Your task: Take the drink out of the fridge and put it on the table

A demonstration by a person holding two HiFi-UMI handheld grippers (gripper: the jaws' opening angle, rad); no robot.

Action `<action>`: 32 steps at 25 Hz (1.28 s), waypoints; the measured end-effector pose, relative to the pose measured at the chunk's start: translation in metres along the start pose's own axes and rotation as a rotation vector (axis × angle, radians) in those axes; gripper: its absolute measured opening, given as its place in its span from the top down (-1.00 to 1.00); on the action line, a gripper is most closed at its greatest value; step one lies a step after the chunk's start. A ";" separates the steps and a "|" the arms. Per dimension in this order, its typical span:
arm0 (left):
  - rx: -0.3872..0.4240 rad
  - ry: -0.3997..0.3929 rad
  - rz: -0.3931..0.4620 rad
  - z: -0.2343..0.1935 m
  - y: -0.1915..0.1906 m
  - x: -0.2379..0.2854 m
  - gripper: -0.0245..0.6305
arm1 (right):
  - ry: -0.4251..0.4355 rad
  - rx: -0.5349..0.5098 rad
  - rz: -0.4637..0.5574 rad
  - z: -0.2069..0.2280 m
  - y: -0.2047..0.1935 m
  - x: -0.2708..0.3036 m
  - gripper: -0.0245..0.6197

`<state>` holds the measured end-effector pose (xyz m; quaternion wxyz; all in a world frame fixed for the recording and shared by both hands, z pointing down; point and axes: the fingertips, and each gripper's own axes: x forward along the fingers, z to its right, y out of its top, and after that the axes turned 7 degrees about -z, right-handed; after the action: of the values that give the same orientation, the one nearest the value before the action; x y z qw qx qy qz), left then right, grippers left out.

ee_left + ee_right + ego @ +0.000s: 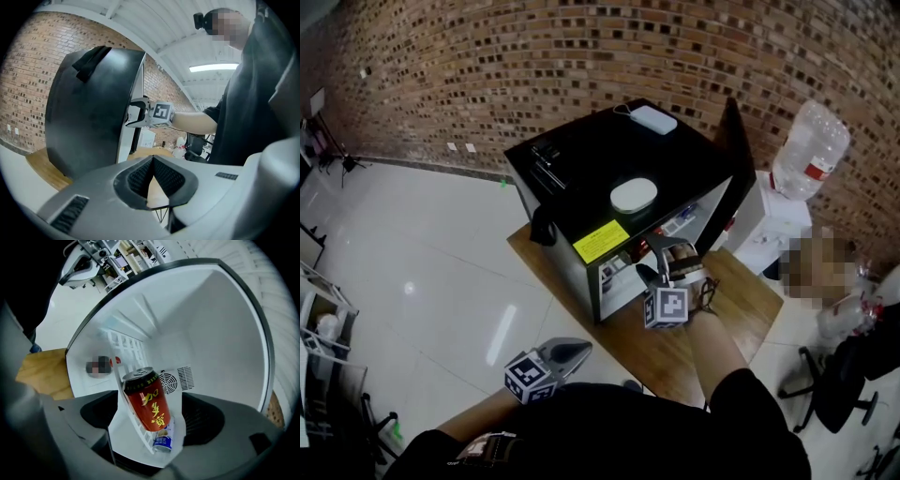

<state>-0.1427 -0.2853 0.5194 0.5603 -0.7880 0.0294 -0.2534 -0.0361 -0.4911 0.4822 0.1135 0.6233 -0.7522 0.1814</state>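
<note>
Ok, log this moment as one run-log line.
phase: pre-grasp | right gripper: open, fingers astride red can, not gripping | left gripper: shut, empty | red can: inside fridge

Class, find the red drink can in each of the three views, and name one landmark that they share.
Head view: not made out; the right tool reaches into the open front of the fridge.
Left gripper view: not in it; only the black outside of the fridge shows.
Right gripper view: red can at lower centre, between the tool's open jaws, untouched.
Shared landmark: the fridge.
</note>
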 end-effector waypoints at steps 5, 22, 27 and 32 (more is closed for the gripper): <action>0.008 -0.007 -0.006 0.000 -0.001 -0.012 0.94 | 0.031 -0.105 -0.079 -0.006 -0.004 0.016 -0.36; 0.018 -0.035 0.000 0.005 -0.003 -0.011 0.94 | 0.096 -0.267 -0.082 -0.022 0.000 0.034 -0.18; 0.048 -0.086 0.017 0.008 0.003 -0.005 0.94 | 0.143 -0.122 -0.084 -0.020 -0.011 0.019 -0.16; 0.114 -0.165 0.046 0.019 0.013 0.008 0.94 | 0.154 0.102 -0.059 -0.030 -0.012 -0.009 -0.16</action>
<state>-0.1249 -0.2765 0.5065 0.6104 -0.7722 -0.0135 -0.1761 -0.0239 -0.4722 0.5069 0.1442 0.6344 -0.7123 0.2634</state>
